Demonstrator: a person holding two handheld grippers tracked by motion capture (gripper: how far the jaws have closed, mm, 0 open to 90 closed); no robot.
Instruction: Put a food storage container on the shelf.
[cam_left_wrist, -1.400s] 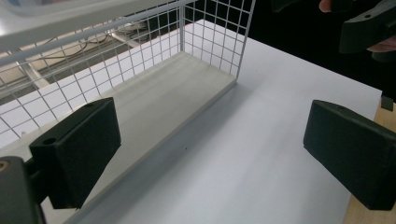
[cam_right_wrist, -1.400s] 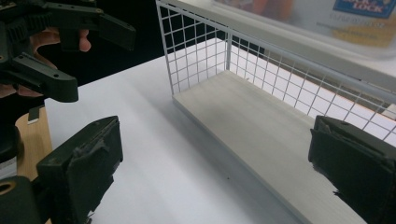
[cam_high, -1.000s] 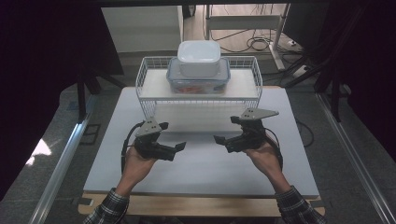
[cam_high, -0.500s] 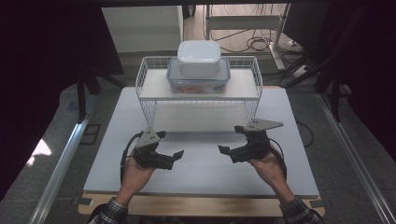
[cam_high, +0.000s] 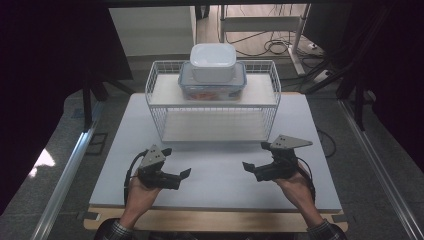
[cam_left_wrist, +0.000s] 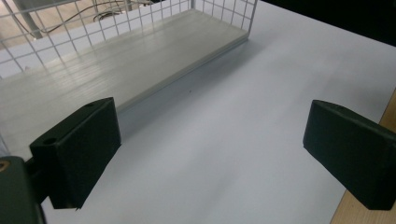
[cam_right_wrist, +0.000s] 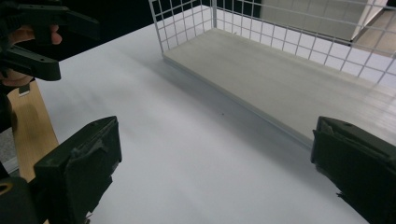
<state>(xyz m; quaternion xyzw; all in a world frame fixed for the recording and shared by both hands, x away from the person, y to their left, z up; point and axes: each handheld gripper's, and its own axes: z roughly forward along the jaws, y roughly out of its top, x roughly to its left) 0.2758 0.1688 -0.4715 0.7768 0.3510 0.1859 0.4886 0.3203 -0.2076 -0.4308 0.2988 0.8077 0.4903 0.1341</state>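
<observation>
Judging the load: the white lidded plastic box (cam_high: 213, 61) sits on top of the clear plastic container with a blue-grey rim (cam_high: 213, 84), both on the upper shelf of the white wire rack (cam_high: 156, 107) at the far middle of the table; treat the pair as the things you are working toward, since nothing else lies near your grippers.
Weight: the white box looks light and rigid; the clear container below holds something reddish, so expect it to be the heavier one.
Surface: smooth plastic on both, likely slippery under hard jaws.
Where to hold: take the white box across its short sides near the lid edge; take the clear container by its rim or side walls, not the lid alone.
Left gripper (cam_high: 186, 173): near left of the white table top (cam_high: 215, 170), jaws spread wide, nothing between them.
Right gripper (cam_high: 247, 166): near right, jaws likewise spread and empty; both are well apart from the rack.
Lower shelf (cam_left_wrist: 121, 65): pale board, bare in both gripper views.
Hidden: the clear container's contents are blurred, possibly food; its lid latches cannot be made out.
Cut off: the rack's upper tier lies outside both gripper views, and wire mesh (cam_right_wrist: 261, 32) partly screens the containers' lower walls.
</observation>
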